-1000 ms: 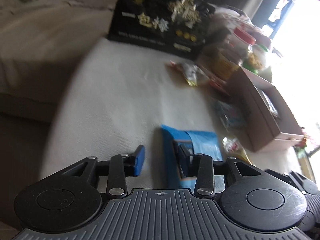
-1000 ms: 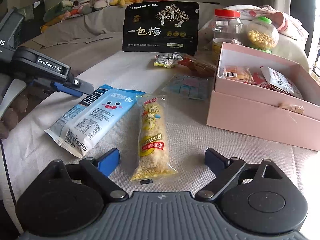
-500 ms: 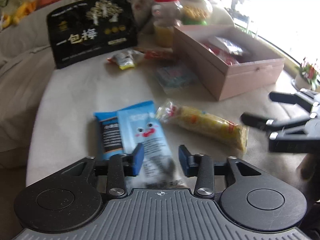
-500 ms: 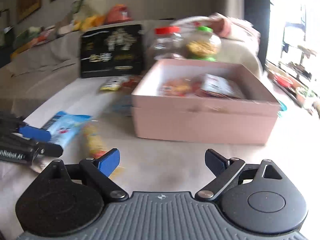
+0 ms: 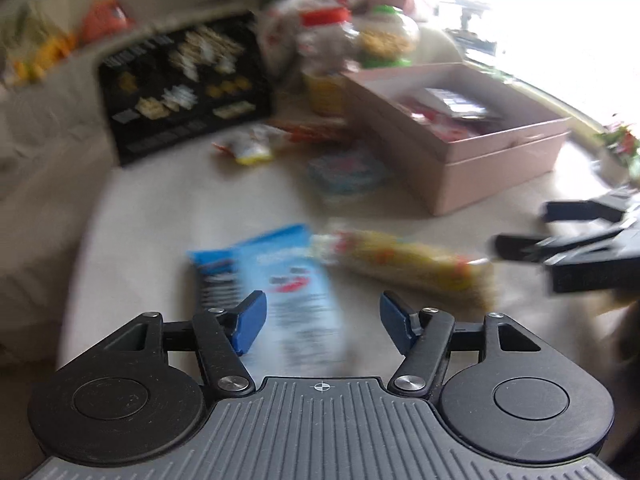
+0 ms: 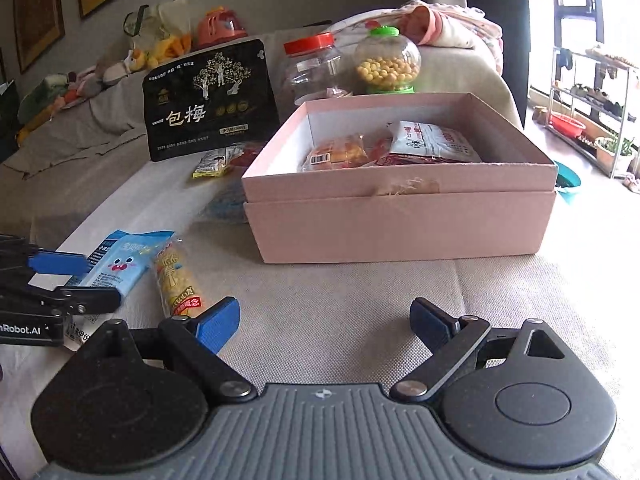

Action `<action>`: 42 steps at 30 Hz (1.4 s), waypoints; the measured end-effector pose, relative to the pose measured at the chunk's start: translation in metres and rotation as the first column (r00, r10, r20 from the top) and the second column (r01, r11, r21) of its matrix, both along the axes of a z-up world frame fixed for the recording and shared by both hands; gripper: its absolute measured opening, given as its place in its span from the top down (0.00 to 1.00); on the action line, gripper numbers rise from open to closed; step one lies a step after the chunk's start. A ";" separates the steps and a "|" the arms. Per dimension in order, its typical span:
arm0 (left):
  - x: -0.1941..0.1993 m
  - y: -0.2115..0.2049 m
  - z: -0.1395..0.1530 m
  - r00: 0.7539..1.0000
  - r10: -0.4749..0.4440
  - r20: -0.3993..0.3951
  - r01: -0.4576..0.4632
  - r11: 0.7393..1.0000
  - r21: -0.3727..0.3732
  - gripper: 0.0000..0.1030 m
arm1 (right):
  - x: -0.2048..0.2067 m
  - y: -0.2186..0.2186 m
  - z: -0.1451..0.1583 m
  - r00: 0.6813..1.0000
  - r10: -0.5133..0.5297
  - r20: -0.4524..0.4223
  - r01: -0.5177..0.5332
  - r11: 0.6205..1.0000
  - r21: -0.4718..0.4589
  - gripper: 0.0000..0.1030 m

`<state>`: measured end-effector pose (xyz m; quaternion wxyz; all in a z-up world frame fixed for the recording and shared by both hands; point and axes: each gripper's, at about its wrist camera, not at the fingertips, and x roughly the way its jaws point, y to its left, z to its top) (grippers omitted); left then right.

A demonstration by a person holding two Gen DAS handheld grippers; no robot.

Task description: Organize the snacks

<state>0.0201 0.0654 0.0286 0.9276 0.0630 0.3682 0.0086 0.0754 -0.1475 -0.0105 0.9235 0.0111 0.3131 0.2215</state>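
Note:
A light-blue snack packet (image 5: 288, 276) lies flat on the beige cloth, its near end between the blue pads of my left gripper (image 5: 322, 322). The left jaws are opening and the pads stand clear of the packet. Right of it lies a long yellow puffed-rice bar (image 5: 408, 264). In the right wrist view the same blue packet (image 6: 120, 260) and yellow bar (image 6: 176, 280) sit at the left, by my left gripper (image 6: 80, 280). My right gripper (image 6: 326, 320) is open over bare cloth, facing the open pink box (image 6: 400, 232), which holds several packets.
A black stand-up pouch (image 6: 212, 100), a red-lidded jar (image 6: 312, 68) and a green-capped candy jar (image 6: 386, 64) stand behind the box. A small yellow packet (image 6: 210, 166) and a pastel packet (image 6: 228, 200) lie left of it. A sofa with toys runs along the back.
The left view swung round from the sofa side to face the snacks, and its jaws widened over the blue packet. The right view turned from the packets toward the pink box.

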 end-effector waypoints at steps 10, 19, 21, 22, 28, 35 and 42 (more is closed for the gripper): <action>0.004 0.018 -0.008 1.000 0.009 0.000 -0.009 0.992 -0.126 0.12 | 0.000 0.003 -0.001 1.000 0.004 -0.006 -0.004 1.000 -0.017 0.08; -0.002 0.045 -0.010 0.989 0.135 0.053 -0.126 0.981 -0.150 0.20 | 0.006 0.007 -0.002 0.998 0.052 -0.036 -0.054 0.998 -0.040 0.00; -0.002 0.052 -0.010 0.986 0.151 0.069 -0.137 0.974 -0.182 0.20 | 0.008 0.006 -0.002 0.997 0.061 -0.046 -0.062 0.997 -0.036 0.00; -0.002 0.055 -0.011 0.984 0.157 0.080 -0.139 0.971 -0.196 0.20 | 0.009 0.005 -0.001 0.997 0.065 -0.052 -0.067 0.997 -0.035 0.00; -0.009 0.072 -0.010 0.971 0.209 0.117 -0.169 0.945 -0.280 0.33 | 0.005 0.007 -0.002 0.997 0.067 -0.041 -0.069 0.996 -0.050 0.00; -0.010 0.061 -0.011 0.990 0.108 0.094 -0.087 0.974 -0.207 0.25 | 0.004 0.016 -0.003 0.998 0.061 -0.028 -0.064 0.992 -0.110 0.00; -0.022 0.054 -0.005 0.987 0.101 0.127 -0.077 0.981 -0.177 0.20 | 0.005 0.015 -0.003 0.998 0.063 -0.026 -0.065 0.992 -0.107 0.00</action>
